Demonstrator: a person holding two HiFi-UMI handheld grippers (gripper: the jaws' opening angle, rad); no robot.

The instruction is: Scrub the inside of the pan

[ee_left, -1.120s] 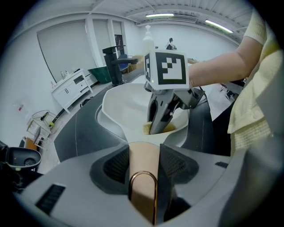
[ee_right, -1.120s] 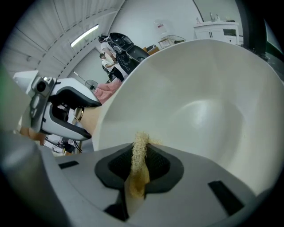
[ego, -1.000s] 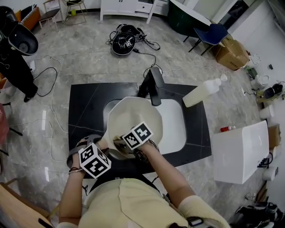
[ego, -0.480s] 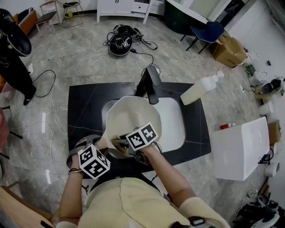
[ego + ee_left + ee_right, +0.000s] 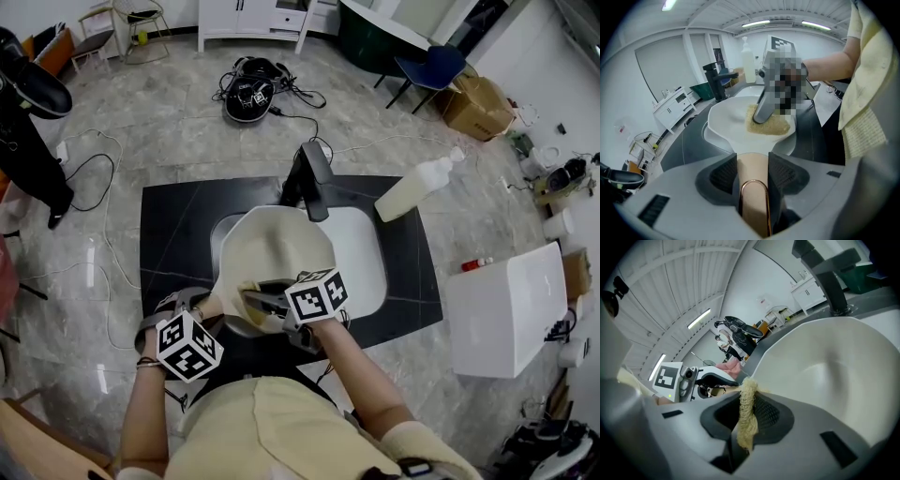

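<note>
Clamping the handle (image 5: 753, 187), the left gripper (image 5: 752, 165) holds the pan (image 5: 725, 123) over the sink (image 5: 367, 258); hard strokes could twist it loose. The right gripper (image 5: 749, 420) pinches the scrub pad (image 5: 748, 397) in its jaws, and it might slip.

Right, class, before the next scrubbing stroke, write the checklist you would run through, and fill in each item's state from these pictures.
1. Is the left tool shut on the pan handle? Ok.
2. Is the right tool shut on the scrub pad? Ok.
3. Is the scrub pad lying against the inside of the pan? Ok.
4. Is the pan held over the sink? Ok.
5. Is the inside of the pan wet or soapy? Cannot tell.
</note>
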